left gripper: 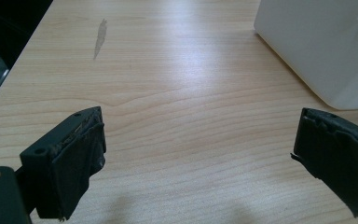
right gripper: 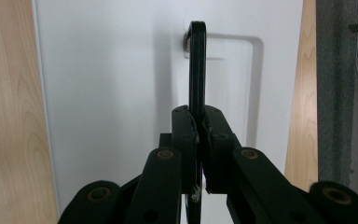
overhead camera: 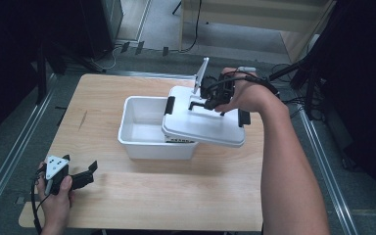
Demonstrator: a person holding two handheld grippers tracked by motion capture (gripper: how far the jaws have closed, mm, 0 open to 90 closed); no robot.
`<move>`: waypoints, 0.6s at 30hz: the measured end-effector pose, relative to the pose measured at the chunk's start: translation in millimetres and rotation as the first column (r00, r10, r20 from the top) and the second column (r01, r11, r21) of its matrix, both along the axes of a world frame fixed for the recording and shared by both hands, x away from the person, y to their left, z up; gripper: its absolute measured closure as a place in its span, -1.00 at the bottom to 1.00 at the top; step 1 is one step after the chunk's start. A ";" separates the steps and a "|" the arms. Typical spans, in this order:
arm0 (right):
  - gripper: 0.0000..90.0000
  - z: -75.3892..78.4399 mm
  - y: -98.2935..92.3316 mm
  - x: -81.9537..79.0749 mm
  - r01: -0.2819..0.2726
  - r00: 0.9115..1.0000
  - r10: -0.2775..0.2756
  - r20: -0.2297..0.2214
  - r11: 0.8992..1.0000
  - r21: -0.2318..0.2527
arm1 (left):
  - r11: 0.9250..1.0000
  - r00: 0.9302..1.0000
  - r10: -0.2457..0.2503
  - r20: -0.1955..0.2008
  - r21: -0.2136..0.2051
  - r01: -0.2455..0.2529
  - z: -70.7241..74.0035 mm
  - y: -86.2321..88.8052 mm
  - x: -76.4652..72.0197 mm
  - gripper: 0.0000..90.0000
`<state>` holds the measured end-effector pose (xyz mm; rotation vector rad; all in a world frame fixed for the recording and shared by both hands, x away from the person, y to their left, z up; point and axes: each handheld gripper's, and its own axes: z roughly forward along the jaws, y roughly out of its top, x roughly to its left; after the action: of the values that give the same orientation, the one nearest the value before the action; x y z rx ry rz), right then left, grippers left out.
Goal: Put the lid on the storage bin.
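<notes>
Here right gripper (right gripper: pixel 199 128) jaws clenched on black handle (right gripper: pixel 196 70) of white lid (overhead camera: pixel 203 122). Lid hung tilted below jaws, over right end of white bin (overhead camera: pixel 144 129), probably just clear of rim. Left gripper (left gripper: pixel 196 154) jaws spread wide, nothing between; bare wooden table (left gripper: pixel 168 93) beneath, bin corner ahead right.
</notes>
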<state>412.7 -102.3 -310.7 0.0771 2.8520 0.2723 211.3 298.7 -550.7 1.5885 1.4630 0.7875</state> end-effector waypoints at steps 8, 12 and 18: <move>0.90 -0.8 31.1 -0.7 -0.028 1.000 0.028 -0.007 1.000 -0.008 | 1.000 1.000 -0.001 0.000 -0.003 0.001 0.0 0.2 0.0 -0.94; 0.90 -3.1 45.9 -0.8 -0.042 0.999 0.042 -0.016 0.999 -0.011 | 1.000 1.000 -0.003 -0.001 -0.006 0.003 0.0 0.5 0.1 -0.94; 0.90 -4.7 66.0 0.8 -0.076 0.997 0.076 -0.021 0.997 -0.008 | 1.000 1.000 -0.003 -0.001 -0.005 0.003 0.0 0.2 0.4 -0.94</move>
<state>413.5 -36.4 -315.4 -0.0300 2.8808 0.2765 211.7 298.9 -550.7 1.5865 1.4618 0.7809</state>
